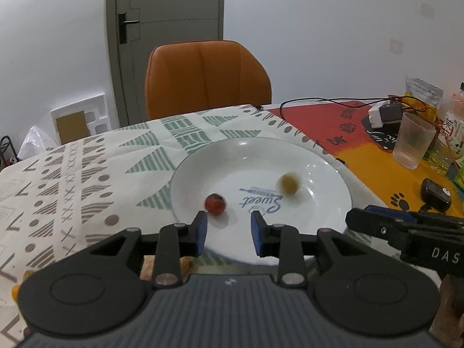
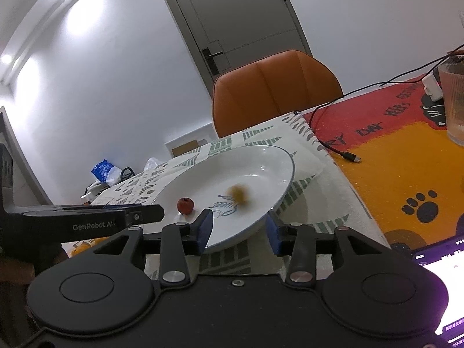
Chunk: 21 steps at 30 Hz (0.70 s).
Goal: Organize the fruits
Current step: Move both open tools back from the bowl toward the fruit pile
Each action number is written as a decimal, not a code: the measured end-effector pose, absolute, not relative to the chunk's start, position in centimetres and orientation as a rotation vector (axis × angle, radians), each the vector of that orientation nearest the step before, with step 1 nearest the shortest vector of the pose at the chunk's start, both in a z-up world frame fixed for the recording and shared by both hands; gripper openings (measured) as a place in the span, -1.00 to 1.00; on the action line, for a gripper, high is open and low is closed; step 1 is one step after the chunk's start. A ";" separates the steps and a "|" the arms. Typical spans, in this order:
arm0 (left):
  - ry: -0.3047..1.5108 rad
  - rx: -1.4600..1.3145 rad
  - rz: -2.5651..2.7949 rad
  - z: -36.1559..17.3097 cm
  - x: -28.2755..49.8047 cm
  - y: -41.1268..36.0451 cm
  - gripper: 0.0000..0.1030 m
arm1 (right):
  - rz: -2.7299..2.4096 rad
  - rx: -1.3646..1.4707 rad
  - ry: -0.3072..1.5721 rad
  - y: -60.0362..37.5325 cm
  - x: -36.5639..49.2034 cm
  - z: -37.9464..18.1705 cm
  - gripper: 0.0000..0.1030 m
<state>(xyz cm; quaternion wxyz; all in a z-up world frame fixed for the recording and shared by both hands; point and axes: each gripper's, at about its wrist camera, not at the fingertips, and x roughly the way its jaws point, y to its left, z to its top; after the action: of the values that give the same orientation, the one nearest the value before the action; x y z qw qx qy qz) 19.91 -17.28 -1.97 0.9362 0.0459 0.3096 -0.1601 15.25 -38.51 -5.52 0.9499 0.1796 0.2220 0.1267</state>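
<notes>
A white plate (image 1: 319,171) printed "Sweet" sits on the patterned cloth. In it lie a small red fruit (image 1: 215,204) at the near left and a blurred yellow-brown fruit (image 1: 288,184) right of centre. My left gripper (image 1: 229,229) is open and empty over the plate's near rim, the red fruit just beyond its left finger. My right gripper (image 2: 240,229) is open and empty at the plate's (image 2: 278,168) near right rim. Its view also shows the red fruit (image 2: 185,205) and the blurred yellow fruit (image 2: 239,193).
An orange chair (image 1: 207,78) stands behind the table. A ribbed glass (image 1: 413,140), bottles, a charger with cables (image 1: 382,113) and a black key fob (image 1: 435,195) sit on the orange mat at right. A lit phone screen (image 2: 440,284) lies at near right. Orange fruit (image 2: 79,248) shows below the left gripper.
</notes>
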 end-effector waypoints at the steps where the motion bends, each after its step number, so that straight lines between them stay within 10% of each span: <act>1: 0.636 0.093 -0.317 -2.0 19.8 -17.0 -0.33 | 0.259 0.364 0.451 -38.4 15.2 -5.5 -0.13; 21: 0.622 0.010 -0.092 -1.6 16.2 -9.1 0.60 | 0.315 0.337 0.407 -35.0 14.4 -4.5 1.00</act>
<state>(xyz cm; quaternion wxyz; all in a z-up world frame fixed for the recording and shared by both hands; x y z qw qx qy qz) 16.24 -9.09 -1.63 0.9509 0.0049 0.3060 -0.0451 14.36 -35.02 -4.54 0.9530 0.1659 0.2005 0.1550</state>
